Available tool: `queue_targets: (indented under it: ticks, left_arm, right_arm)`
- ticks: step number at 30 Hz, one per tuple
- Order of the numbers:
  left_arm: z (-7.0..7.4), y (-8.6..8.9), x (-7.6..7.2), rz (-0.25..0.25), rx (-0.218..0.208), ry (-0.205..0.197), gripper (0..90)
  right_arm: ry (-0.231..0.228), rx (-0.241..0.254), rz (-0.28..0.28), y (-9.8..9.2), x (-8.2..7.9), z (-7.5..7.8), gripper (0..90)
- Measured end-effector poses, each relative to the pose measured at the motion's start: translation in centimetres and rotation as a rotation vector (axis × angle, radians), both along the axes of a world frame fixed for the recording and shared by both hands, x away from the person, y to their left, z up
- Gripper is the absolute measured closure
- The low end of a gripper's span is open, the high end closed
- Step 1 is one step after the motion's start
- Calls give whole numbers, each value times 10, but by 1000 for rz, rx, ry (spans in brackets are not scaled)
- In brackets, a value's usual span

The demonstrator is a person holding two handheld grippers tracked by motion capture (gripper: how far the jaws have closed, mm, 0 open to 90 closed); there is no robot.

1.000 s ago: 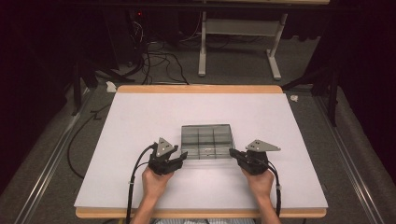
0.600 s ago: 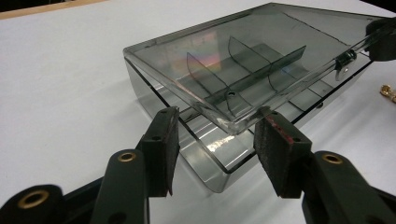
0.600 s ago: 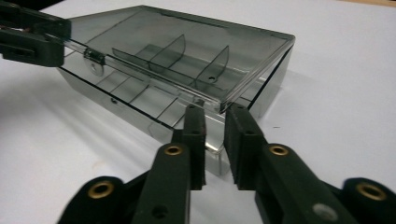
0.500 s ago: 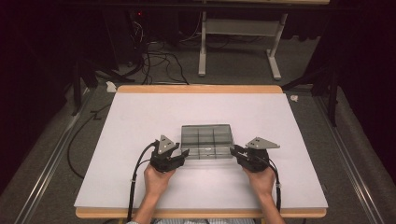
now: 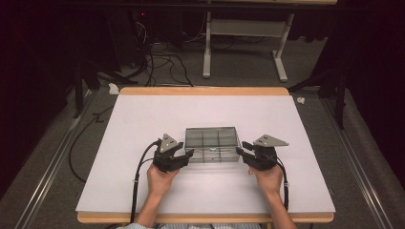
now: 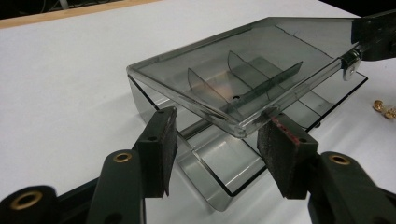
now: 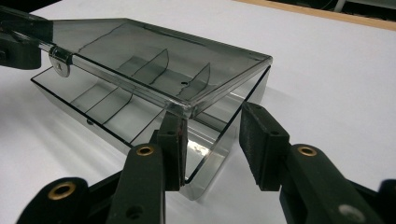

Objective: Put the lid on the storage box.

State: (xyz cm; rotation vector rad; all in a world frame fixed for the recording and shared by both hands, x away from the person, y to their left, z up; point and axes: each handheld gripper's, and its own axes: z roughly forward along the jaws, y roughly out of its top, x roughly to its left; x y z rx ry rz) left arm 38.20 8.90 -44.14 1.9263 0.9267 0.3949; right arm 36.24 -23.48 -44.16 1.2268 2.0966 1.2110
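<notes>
**Clear compartment box, lid half up, a claw at each near corner**

Start with the worktop (image 5: 143,124): wide, white, wood-edged, and bare apart from one thing. The smoky clear plastic box (image 5: 211,144) sits just below its centre, with the person's two hands coming in from six o'clock.

In the left gripper view the box's lid (image 6: 243,70) is tilted up off the tray (image 6: 219,168), with thin dividers showing through it. It looks like hard, thin-walled plastic: light, stiff, glossy, so probably slick under the pads and likely to skid on the worktop if pushed. I'd judge the lid's front lip and the tray's side walls the places to take hold, not the flat panes.

The left claw (image 5: 184,156) sits at the box's eight o'clock corner, jaws standing apart around the lid's edge, pads not pressing; they've just eased a little wider. The right claw (image 5: 244,151) is at four o'clock, and its jaws have just been opening from fully closed, with the corner of the box between them.

Smallest of all: a small metal latch (image 6: 349,63) on the lid rim, and tiny brass pieces (image 6: 384,108) at three o'clock in the left gripper view.
</notes>
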Motion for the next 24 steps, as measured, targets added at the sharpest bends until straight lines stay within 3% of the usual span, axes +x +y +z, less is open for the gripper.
queue_targets:
  ticks: [16, 24]
  left_arm:
    - [15, -4, 9, -13, 6, -19, 474]
    - [19, -3, 14, -10, 0, -25, 502]
  right_arm:
    - [-33, 12, 17, -2, 11, 10, 581]
    - [-27, 0, 32, -1, 17, 18, 605]
